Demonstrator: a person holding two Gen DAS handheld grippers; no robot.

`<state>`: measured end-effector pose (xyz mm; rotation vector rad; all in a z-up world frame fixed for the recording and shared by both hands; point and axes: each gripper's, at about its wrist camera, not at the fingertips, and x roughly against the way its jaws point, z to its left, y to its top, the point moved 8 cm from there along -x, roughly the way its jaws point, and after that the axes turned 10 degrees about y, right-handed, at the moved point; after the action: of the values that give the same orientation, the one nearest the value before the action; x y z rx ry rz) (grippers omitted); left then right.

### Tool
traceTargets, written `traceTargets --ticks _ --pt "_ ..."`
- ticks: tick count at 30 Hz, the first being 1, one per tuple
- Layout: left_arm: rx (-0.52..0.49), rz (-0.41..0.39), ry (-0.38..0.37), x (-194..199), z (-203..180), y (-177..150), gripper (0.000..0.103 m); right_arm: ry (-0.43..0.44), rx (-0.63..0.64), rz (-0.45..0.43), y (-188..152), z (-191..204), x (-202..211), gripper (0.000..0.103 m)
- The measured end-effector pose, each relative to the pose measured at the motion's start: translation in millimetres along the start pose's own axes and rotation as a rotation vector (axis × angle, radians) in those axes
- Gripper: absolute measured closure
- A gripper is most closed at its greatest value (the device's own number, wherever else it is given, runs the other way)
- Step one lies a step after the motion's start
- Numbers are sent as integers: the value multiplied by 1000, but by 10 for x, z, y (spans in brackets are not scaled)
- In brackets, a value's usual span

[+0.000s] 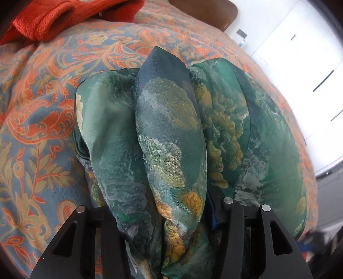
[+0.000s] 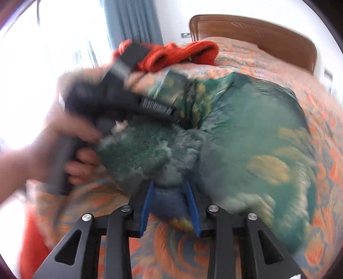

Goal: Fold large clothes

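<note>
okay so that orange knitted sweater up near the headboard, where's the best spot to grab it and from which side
Probably the thick rolled fold of the orange sweater facing the green garment. Come from the foot of the bed, low over the bedspread; that raised edge gives the fingers something to close on.

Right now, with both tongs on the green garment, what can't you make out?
- Left tongs fingertips: left wrist view, buried under bunched green printed garment.
- Garment's shape and print: right wrist view, motion blur; far edge covered by the left tongs' body.
- Red knit garment: cut off by frame top.
</note>
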<state>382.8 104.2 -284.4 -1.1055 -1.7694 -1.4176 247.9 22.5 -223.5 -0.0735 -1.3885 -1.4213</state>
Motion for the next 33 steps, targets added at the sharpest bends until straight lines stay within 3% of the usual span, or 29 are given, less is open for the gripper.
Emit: traceTargets --ticks 4,7,11,14,18,26,29,30,31,32,33 --pt "4 -3 -7 -17 -13 17 51 -22 -138 -151 92 -384 840 71" --pt "7 -10 -15 -4 18 -16 51 -117 -146 -177 93 -733 1211 68" --pt "14 -9 -26 8 73 -57 51 -113 -103 -128 -46 -758 1085 68" --pt "9 -4 -30 12 62 -81 50 -96 -110 -82 -221 -802 753 69" --pt "8 -6 -31 -4 37 -75 48 -109 -181 -26 -441 -1023 453 69" --pt "45 -12 -33 38 49 -103 47 -161 -144 -2 -486 -1051 291 69" --pt "79 -30 -48 214 66 -128 42 -181 -137 -27 -447 -982 425 68" --pt "89 -41 -53 315 62 -151 39 -187 -139 -44 -426 -943 510 67" --pt "95 -55 -62 416 50 -166 36 -190 -145 -59 -421 -912 596 59" --pt "102 -71 -72 554 37 -192 30 -186 -159 -82 -412 -866 738 41" --pt "104 -81 -74 635 39 -217 22 -167 -176 -103 -416 -825 863 34"
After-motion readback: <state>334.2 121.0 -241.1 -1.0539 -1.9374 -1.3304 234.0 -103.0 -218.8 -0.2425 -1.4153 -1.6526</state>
